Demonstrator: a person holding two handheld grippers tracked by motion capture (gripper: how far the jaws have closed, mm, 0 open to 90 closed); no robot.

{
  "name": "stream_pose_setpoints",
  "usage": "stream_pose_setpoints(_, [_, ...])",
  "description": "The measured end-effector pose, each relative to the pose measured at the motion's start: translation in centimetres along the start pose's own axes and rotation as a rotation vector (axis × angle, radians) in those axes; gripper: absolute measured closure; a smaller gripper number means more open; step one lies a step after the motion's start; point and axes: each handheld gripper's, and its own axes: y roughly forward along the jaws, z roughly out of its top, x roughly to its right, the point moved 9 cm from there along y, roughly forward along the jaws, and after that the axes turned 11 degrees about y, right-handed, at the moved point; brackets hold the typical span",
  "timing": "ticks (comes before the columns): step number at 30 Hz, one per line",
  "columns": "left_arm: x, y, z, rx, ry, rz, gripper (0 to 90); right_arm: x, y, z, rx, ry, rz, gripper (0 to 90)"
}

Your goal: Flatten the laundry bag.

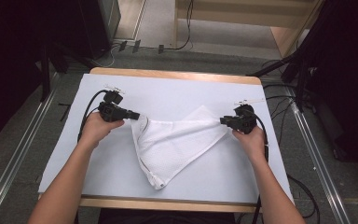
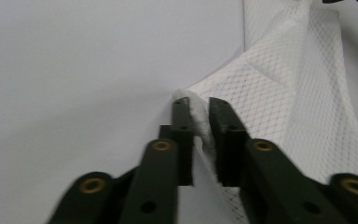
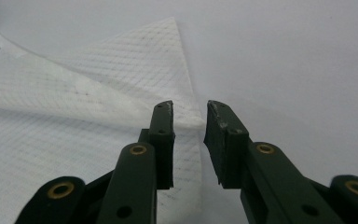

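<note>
The left gripper (image 2: pixel 196 109) clenched a corner of the white netted cloth (image 1: pixel 175 140); the right gripper (image 3: pixel 189 114) stood released beside its far edge

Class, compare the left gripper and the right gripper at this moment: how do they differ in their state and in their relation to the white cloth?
The left gripper has its jaws shut on a bunched edge of the white cloth; the right gripper has its jaws apart, with the cloth's edge lying between and under them, unpinched. In the high view, the left gripper is at the cloth's left end, the right at its right end. Both are black and hand-held.
</note>
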Motion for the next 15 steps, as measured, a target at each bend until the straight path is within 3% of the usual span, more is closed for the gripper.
stream_pose_setpoints(4, [-0.3,-0.2,-0.7,-0.001,-0.020,0.006,89.5,0.4,-0.3,-0.3,-0.001,0.002,-0.007,72.8])
stream_pose_setpoints(8, [-0.8,-1.6,-1.2,0.047,-0.025,0.045,89.5,0.9,-0.7,-0.5,0.005,0.016,-0.011,72.6])
stream_pose_setpoints(10, [-1.0,-2.0,-1.8,0.047,-0.024,0.066,89.3,1.1,-0.8,-0.6,0.006,0.014,-0.016,72.3])
stream_pose_setpoints(15, [-1.5,-3.0,-2.7,0.071,-0.045,0.081,89.2,1.0,-0.7,-1.1,-0.005,0.018,-0.012,71.7])
